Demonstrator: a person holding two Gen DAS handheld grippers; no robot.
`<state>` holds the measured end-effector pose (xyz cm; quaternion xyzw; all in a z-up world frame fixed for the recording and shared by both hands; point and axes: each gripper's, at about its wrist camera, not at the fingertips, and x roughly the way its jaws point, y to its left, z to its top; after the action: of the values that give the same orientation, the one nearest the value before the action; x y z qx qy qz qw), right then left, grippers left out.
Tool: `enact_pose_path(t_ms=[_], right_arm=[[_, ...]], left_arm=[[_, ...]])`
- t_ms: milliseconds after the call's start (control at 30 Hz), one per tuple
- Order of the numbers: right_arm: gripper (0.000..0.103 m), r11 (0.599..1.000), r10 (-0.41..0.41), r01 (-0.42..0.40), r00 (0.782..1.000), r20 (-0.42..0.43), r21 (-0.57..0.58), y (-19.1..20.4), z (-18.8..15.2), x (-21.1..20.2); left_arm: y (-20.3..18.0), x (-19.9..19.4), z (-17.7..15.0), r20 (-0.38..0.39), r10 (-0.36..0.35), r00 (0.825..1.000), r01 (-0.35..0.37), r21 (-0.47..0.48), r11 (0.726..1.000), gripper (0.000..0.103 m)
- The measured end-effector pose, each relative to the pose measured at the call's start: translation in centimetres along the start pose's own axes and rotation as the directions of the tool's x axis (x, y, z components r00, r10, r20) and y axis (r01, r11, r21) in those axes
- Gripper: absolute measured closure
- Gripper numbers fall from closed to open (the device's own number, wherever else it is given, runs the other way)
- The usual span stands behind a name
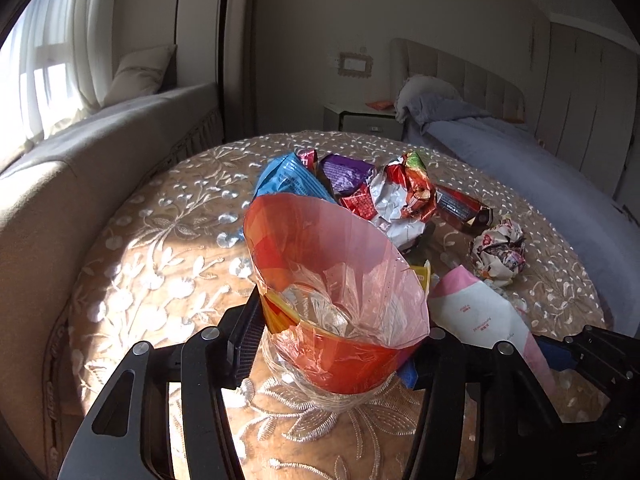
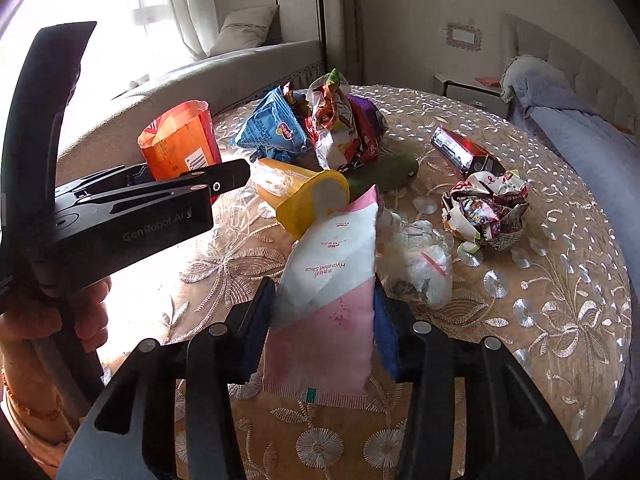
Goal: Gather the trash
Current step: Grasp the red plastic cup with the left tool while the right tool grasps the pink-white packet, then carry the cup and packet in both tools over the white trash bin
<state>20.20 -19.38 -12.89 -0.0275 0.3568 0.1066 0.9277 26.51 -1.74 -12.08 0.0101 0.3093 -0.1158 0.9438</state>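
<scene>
right tool [image 2: 324,332] | clamps pink pouch [image 2: 328,304] | long axis upright

The setting was a home bedroom. A bed [image 1: 500,136] with padded headboard [image 1: 460,76], nightstand [image 1: 360,118] and curtained window [image 1: 52,60] indicated this.

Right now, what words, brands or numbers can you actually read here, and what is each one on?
"GenRobot.AI": side of the left gripper, seen from the right wrist.
"Hydrated Silica": white and pink pouch, upside down in the right gripper.
Orange bag: barcode and print, too small to read.
Blue packet, red box, crumpled wrappers: print too blurred to read.
</scene>
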Motion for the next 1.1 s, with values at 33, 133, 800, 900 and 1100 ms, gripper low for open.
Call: enact_pose_path(t_ms=[33, 133, 800, 900, 1100], right_arm=[[0.059, 1.0, -0.001, 0.001, 1.0, 0.011, -0.005, 0.1, 0.1, -0.3], [0.099, 0.999, 0.031, -0.031, 1.0, 0.007, 0.008, 0.0, 0.3, -0.5], [0.099, 0.997, -0.071, 0.065, 0.952, 0.296, 0.029, -2.9, -0.2, -14.1], [0.099, 0.99, -0.139, 0.123, 0.943, 0.303, 0.071, -5.4, -2.1, -16.9], [0.098, 0.946, -0.307, 0.266, 0.918, 0.252, 0.182, -11.1, -7.9, -21.6]], left_arm=[[-0.1, -0.4, 0.0, 0.008, 0.003, 1.0, -0.003, 0.003, 1.0, 0.049], [-0.2, -1.3, 0.1, 0.019, 0.009, 1.0, -0.009, 0.006, 1.0, 0.049], [-7.4, -10.3, 0.3, 0.156, -0.073, 0.985, 0.054, 0.123, 0.991, 0.049], [-11.2, -10.6, -0.5, 0.144, -0.149, 0.978, 0.121, 0.187, 0.975, 0.049], [-20.2, -10.2, -3.1, 0.054, -0.322, 0.945, 0.288, 0.326, 0.9, 0.049]])
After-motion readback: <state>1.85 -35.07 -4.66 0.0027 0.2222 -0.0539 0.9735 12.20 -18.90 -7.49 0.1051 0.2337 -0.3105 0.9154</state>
